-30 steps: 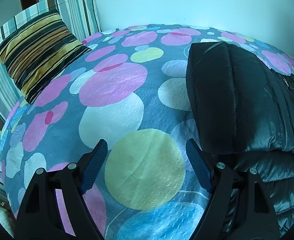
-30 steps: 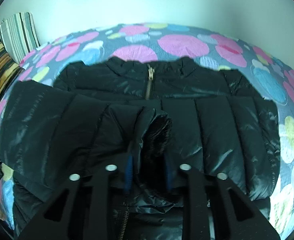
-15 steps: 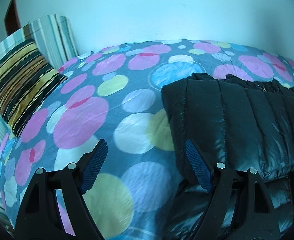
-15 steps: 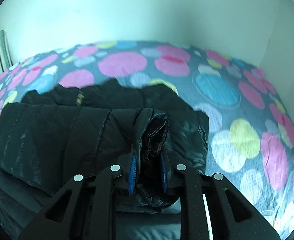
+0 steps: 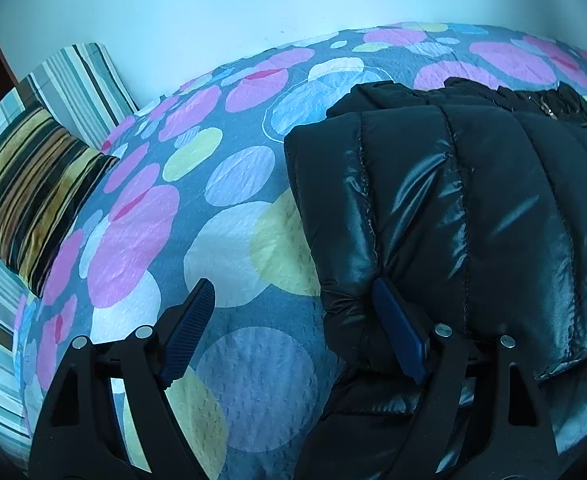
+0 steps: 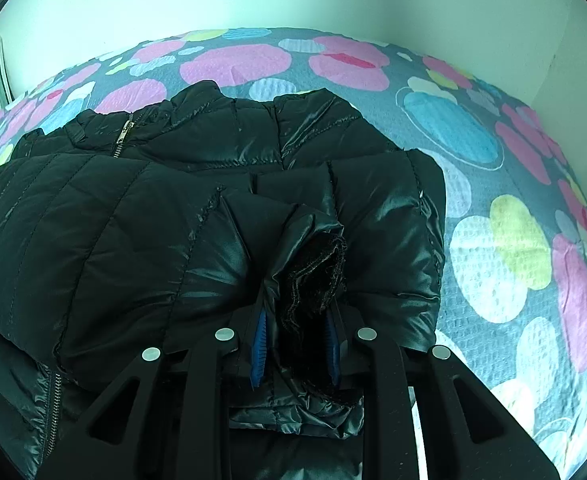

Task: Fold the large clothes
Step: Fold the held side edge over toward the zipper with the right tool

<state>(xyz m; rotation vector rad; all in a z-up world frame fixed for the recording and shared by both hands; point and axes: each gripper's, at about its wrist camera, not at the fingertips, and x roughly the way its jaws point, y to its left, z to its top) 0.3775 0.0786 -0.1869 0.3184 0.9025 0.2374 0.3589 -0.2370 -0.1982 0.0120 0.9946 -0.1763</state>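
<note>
A bed covered by a spotted bedspread (image 5: 229, 236) is set against a pale wall, with a striped pillow (image 5: 33, 196) at its left end and a black puffer jacket (image 5: 473, 208) laid across the middle. The left gripper (image 5: 293, 328) is held wide open and empty at the jacket's folded left edge, while a bunched cuff (image 6: 313, 272) is clamped in the right gripper (image 6: 295, 344) over the jacket's front. 1 side appears folded in already, and the held sleeve is judged not yet laid flat, with later folds left.

Bed with circle-print cover (image 5: 141, 232); plain pale wall (image 5: 213, 8) directly behind it. Striped cushion (image 5: 33, 184) at the bed's left end, striped headboard pad (image 5: 81, 76) behind the cushion.
</note>
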